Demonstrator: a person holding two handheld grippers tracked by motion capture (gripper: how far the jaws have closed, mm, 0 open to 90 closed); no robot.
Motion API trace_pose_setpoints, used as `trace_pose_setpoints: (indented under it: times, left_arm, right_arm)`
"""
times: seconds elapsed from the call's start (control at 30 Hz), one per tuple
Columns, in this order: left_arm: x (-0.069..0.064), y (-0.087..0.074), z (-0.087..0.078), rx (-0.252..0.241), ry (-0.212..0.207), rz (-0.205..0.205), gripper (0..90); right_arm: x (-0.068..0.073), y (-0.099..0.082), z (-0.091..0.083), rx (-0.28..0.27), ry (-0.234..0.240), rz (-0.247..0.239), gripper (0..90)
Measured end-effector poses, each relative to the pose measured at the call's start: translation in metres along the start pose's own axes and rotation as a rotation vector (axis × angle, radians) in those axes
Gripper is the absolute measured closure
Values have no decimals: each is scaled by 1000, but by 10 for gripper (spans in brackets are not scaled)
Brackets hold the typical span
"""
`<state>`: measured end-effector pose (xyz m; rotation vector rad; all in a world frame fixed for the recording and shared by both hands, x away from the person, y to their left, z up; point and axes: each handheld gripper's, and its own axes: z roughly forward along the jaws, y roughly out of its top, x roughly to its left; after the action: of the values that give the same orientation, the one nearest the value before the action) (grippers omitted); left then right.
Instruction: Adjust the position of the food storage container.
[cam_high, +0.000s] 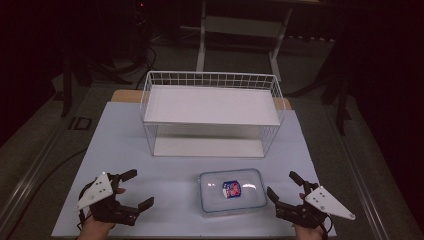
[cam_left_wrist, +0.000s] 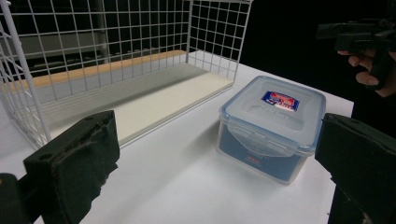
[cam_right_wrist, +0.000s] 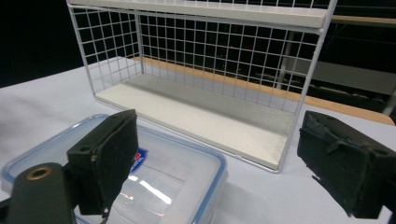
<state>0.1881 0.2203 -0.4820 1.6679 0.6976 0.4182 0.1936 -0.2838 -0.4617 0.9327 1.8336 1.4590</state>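
White worktop (cam_high: 125, 145) carries a wire shelf rack (cam_high: 212, 112); the clear lidded container (cam_high: 232, 191) sits in front of it, between the left gripper (cam_high: 131, 190) and right gripper (cam_high: 281, 186), both spread wide, holding nothing

Blue-rimmed clear container (cam_high: 233, 191), white wire rack (cam_high: 212, 113)

Plenty of bare worktop (cam_high: 125, 150) left and right of the lidded box (cam_high: 232, 191). Just behind the box, the wire shelf rack (cam_high: 212, 112) blocks the way; only a narrow strip between them.
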Motion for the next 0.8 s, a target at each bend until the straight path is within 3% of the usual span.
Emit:
trace_pose_setpoints:
  times: [0.33,0.47,0.6,0.67,0.8]
  left_arm:
    - [1,0,2,-1,-3,2,0]
    - [1,0,3,0,-2,3,0]
    - [2,0,3,1,-2,5,0]
    - [2,0,3,1,1,7,0]
    - [1,0,4,3,-3,10,0]
  right_arm:
    - [13,13,-4,6,37,24,117]
    - [21,25,-4,23,114,65,118]
    - [33,32,-2,65,156,41,137]
    - [37,32,0,87,202,57,173]
    - [44,27,5,131,239,69,257]
